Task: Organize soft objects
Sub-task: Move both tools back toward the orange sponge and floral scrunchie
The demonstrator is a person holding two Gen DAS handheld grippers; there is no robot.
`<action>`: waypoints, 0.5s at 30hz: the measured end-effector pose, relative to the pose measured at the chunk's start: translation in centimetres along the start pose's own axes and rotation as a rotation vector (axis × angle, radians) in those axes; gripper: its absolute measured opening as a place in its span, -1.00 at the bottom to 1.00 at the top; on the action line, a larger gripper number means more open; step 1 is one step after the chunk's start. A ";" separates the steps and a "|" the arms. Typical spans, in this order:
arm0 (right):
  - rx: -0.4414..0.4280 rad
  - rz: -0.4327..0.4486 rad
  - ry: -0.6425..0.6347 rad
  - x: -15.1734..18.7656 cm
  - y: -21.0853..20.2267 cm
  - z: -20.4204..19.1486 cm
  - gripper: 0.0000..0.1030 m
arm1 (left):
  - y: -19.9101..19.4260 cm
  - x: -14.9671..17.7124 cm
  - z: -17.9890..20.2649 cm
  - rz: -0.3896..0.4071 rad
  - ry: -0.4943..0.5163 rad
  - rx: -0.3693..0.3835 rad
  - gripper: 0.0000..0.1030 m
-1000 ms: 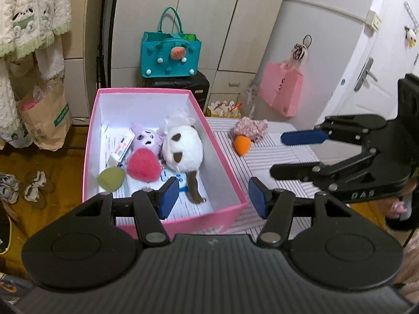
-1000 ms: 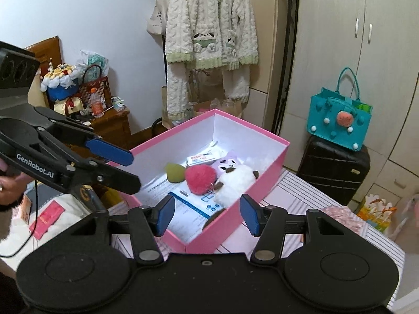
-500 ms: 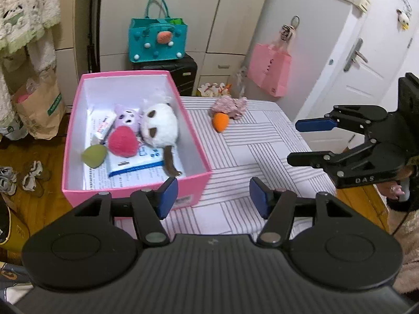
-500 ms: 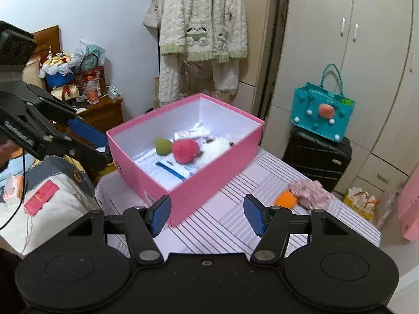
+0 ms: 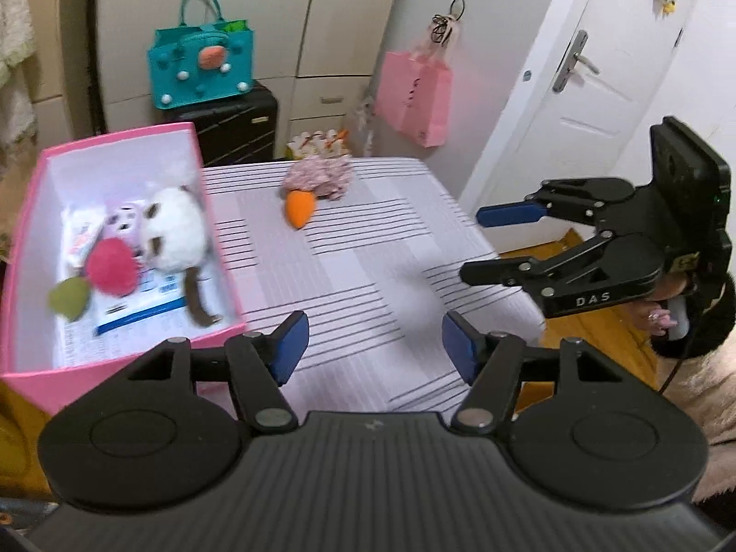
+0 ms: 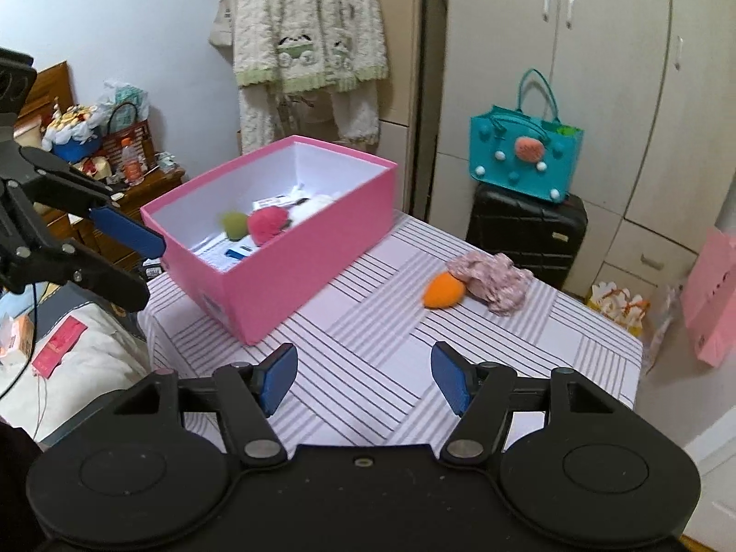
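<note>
A pink box stands at the left of the striped table. In it lie a white plush, a red puff, a green puff and a purple toy. An orange soft piece and a pink floral cloth lie on the table, touching. My left gripper is open and empty. My right gripper is open and empty.
A teal bag sits on a black suitcase behind the table. A pink paper bag hangs at the wall by a white door. Clothes hang at the back left. A cluttered wooden stand is at the left.
Both grippers have pulled back and swung right, away from the box toward the middle of the table. Both stay open and empty. The orange piece and cloth now sit ahead.
</note>
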State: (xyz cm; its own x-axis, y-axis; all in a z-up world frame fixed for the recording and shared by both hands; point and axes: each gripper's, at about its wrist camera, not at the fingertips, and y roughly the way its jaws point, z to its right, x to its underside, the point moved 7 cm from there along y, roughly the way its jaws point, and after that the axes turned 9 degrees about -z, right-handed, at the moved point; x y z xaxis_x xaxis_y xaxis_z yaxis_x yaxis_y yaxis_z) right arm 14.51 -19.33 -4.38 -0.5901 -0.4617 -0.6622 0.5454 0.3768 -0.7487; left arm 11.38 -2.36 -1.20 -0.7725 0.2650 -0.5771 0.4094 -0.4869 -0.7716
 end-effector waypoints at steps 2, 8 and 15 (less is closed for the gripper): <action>-0.009 0.001 0.020 0.3 0.2 1.2 0.35 | 1.2 -0.7 0.5 0.009 -0.001 0.023 0.23; -0.038 0.012 0.078 0.6 1.1 4.9 0.41 | 5.0 -2.7 1.4 0.034 0.003 0.031 0.23; -0.091 0.024 0.152 0.1 3.3 8.7 0.46 | 8.7 -5.2 1.0 0.113 -0.002 -0.036 0.23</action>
State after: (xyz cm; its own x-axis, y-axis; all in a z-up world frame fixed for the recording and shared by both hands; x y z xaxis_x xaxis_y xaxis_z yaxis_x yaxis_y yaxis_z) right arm 21.42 -25.17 -6.63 -0.6649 -0.3273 -0.6714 0.5083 0.4604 -0.7278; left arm 18.46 -8.84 -4.66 -0.7212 0.2082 -0.6607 0.5115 -0.4831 -0.7106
